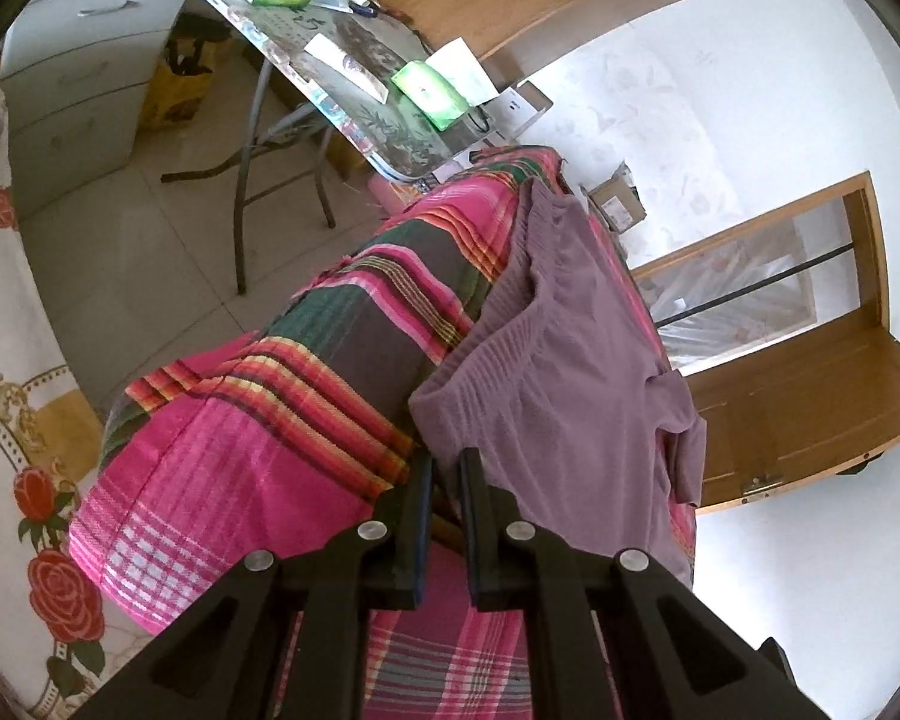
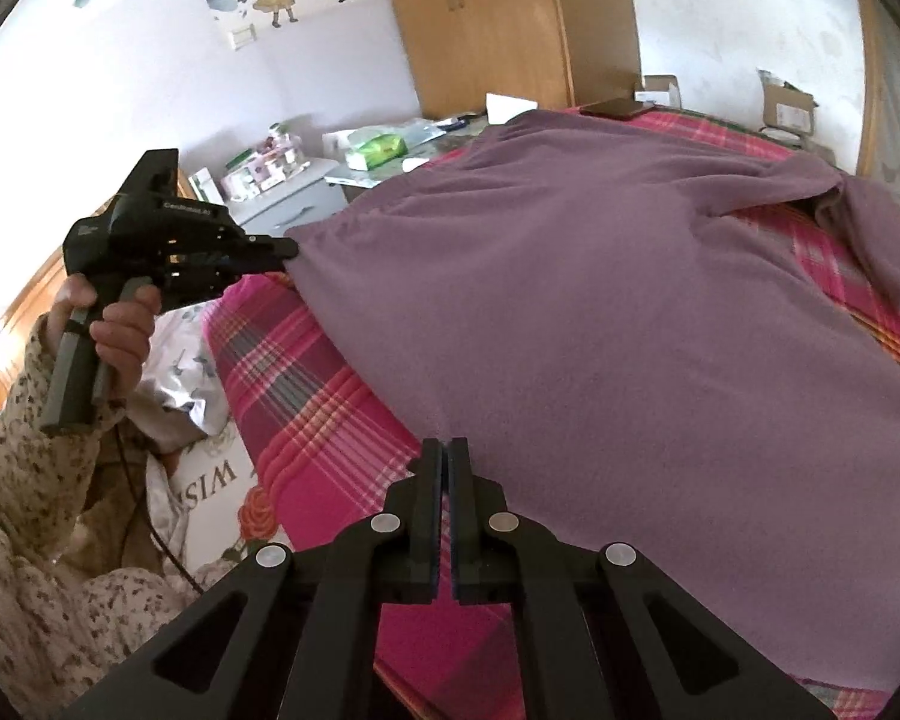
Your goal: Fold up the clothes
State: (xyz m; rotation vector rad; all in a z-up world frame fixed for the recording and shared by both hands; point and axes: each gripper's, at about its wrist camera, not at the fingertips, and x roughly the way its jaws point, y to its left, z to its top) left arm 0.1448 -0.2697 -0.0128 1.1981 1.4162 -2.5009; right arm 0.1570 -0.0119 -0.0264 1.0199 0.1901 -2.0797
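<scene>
Both grippers pinch the purple sweater's (image 2: 630,312) near hem on the pink plaid bedspread (image 2: 330,396).
Left gripper (image 2: 291,257) clamped on one corner, right gripper (image 2: 448,450) clamped on the other; "WIS" readable on bedding (image 2: 210,480), lower left.

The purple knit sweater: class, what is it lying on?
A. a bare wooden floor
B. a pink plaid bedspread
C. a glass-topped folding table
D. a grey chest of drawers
B: the purple knit sweater lies spread across the pink plaid bedspread, which shows beyond its edges on both sides.

Both grippers' fingers (image 2: 432,480) pinched nearly closed.
</scene>
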